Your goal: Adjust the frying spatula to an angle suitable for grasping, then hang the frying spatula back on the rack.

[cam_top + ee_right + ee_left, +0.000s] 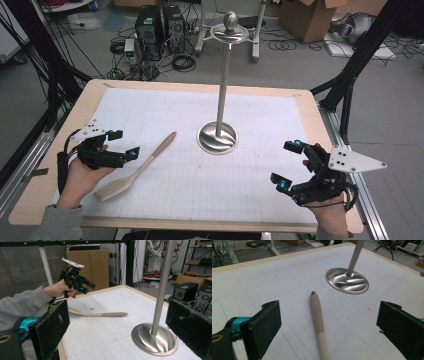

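A wooden spatula (137, 167) lies flat on the white gridded mat, blade toward the front left, handle toward the metal stand. In the left gripper view its handle (318, 320) runs along the mat below the gap between the jaws, touched by neither pad. My left gripper (125, 143) is open and hovers just left of the spatula. The left gripper (85, 286) also appears raised above the blade in the right gripper view. My right gripper (286, 165) stands open at the front right with nothing between its jaws. It faces the stand's base (155, 340).
The steel stand has a round dished base (217, 137), a tall pole (223, 80) and a ring and ball on top. It stands mid-table behind the spatula. The wooden table edge (200, 86) frames the mat. Computers, cables and cardboard boxes sit on the floor beyond.
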Tool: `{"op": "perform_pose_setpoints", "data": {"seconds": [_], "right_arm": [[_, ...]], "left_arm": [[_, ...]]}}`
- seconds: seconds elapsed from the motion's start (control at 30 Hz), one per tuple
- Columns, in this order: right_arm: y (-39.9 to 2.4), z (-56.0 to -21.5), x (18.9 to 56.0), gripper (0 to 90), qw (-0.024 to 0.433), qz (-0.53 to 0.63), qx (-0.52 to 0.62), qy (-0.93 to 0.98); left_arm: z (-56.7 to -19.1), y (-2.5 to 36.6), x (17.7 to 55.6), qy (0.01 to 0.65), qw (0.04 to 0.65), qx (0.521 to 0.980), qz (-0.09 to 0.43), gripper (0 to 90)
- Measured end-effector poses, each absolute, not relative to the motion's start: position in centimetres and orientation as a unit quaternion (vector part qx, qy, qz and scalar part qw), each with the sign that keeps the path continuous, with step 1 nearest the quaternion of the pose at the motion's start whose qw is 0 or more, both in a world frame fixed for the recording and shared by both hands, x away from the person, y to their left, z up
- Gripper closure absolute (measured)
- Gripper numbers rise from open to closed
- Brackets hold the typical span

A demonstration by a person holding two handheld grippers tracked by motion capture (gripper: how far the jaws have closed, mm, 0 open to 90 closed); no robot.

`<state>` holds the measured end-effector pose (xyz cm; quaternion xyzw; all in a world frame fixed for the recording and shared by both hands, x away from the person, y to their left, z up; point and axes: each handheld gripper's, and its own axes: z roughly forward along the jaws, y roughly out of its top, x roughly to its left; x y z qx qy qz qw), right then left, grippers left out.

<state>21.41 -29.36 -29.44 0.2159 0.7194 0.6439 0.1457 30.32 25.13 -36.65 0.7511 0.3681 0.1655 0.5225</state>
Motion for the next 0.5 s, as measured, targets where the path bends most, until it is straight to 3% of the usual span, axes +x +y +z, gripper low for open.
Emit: {"op": "perform_pose_setpoints", "data": {"seconds": [0.5], "right_arm": [[-29.2,-29.5,21.5,4.1,0.143,0.643,0.213,0.721]], "left_arm": [[-37.8,25.0,30.6,0.375,0.516,0.755,0.152,6.0]]}}
